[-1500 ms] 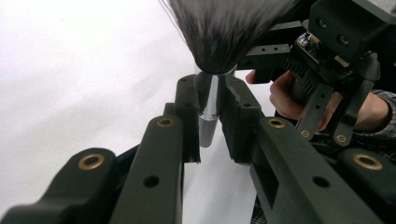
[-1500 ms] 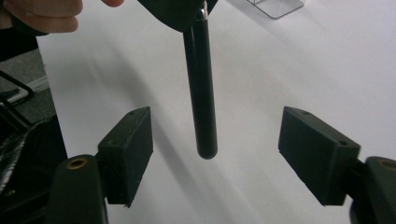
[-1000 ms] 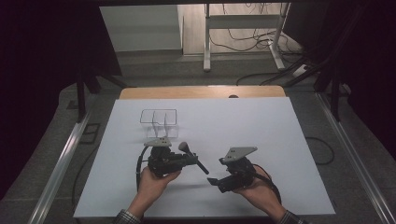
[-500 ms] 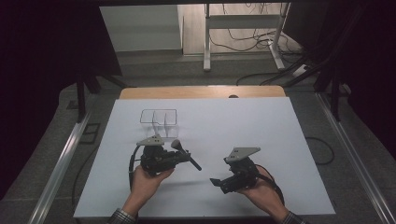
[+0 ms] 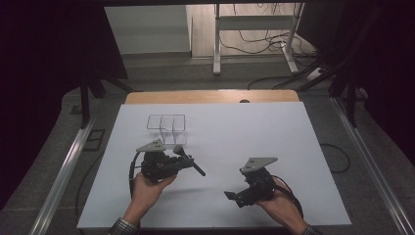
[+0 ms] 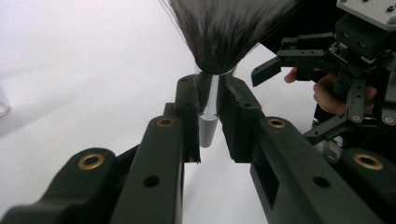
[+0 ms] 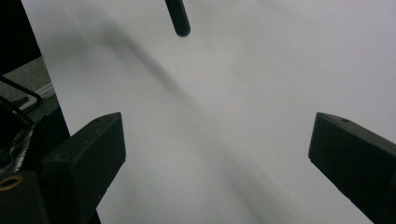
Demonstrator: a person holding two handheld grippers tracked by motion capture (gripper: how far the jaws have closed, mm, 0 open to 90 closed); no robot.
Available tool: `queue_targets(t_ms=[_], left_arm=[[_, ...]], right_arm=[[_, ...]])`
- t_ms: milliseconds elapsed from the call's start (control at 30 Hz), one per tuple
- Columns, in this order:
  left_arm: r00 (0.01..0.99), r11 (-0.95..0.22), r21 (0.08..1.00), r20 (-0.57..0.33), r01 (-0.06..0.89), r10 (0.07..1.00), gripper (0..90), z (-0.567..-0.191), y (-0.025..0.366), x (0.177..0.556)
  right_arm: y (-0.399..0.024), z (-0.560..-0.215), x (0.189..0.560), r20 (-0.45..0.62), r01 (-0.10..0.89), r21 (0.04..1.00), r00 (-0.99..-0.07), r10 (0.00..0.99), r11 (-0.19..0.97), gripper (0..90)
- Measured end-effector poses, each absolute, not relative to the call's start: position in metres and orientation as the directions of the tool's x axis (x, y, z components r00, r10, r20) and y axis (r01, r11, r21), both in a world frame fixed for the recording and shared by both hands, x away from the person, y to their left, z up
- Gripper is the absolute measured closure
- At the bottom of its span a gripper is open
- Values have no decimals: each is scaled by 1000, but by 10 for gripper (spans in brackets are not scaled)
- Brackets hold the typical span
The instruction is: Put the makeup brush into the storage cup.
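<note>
— Surface entry? White table top (image 5: 293,147) is lying over a wooden board, with dark floor and cable runs showing behind it.

— Item one? Left gripper (image 5: 183,160) is sitting near the table's middle-left, held in the person's left hand (image 5: 147,188). Its jaws are clamping a makeup brush (image 5: 188,160) by the shiny metal collar (image 6: 208,95), as the left gripper view is showing. Dark bristles (image 6: 224,28) are fanning out above the jaws; the black handle is sticking out toward the right gripper in the high view.

— Item two? Right gripper (image 5: 234,197) is resting low at the table's near right, in the person's right hand (image 5: 281,205). Its jaws have just been opening and are standing wide apart with nothing between them. In the right gripper view, the brush's handle tip (image 7: 178,18) is showing well ahead of the pads, apart from them.

— Anything else on the surface? Clear divided box (image 5: 167,128) is standing just behind the left gripper, two compartments showing.
</note>
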State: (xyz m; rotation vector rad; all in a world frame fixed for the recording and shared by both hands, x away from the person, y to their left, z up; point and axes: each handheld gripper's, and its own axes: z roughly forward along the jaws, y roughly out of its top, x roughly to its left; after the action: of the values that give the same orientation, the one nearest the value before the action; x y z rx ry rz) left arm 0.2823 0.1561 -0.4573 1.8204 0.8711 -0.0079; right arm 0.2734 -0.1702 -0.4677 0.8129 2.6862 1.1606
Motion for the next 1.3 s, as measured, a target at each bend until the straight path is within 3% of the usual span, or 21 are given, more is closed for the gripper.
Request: queue_targets(t_ms=[1300], left_arm=[[704,-187,834,-294,519,646,772,-444,178,299]], right_arm=[[-217,-467,267,77,481,683,-795,601,549,0]])
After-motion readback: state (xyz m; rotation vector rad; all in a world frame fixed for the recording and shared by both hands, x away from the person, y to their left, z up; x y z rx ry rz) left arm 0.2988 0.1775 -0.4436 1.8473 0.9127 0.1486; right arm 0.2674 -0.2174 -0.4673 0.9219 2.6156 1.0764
